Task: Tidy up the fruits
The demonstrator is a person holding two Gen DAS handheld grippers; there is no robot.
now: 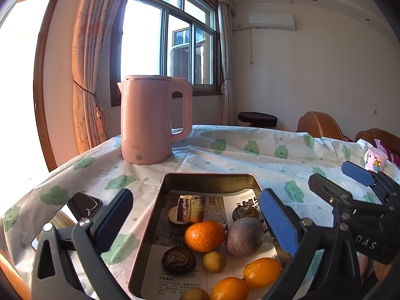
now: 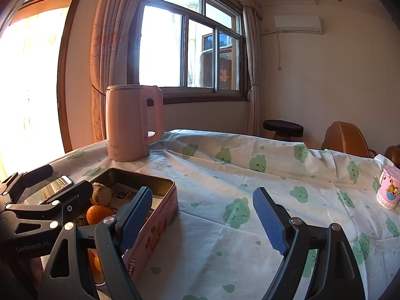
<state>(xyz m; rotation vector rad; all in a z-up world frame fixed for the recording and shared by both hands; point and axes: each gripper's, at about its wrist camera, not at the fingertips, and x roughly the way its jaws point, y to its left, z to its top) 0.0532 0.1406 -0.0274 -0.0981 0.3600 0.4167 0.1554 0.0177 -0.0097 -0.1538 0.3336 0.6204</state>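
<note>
Rightward, tablecloth (image 2: 212, 237) beside tin (image 2: 160, 215) bare.

You face a sliding window (image 1: 170, 42) with pinkish curtains (image 1: 87, 75) tied back at its left, daylight flaring hard at far left, a pale wall (image 1: 312, 75) carrying an air conditioner (image 1: 271, 21) at right, and a dark round stool (image 1: 257, 119) beyond the table.

Inside the open pink tin (image 1: 150, 227), three oranges (image 1: 204, 236) lie at six o'clock, a purple passion fruit (image 1: 243, 237) at three.
</note>
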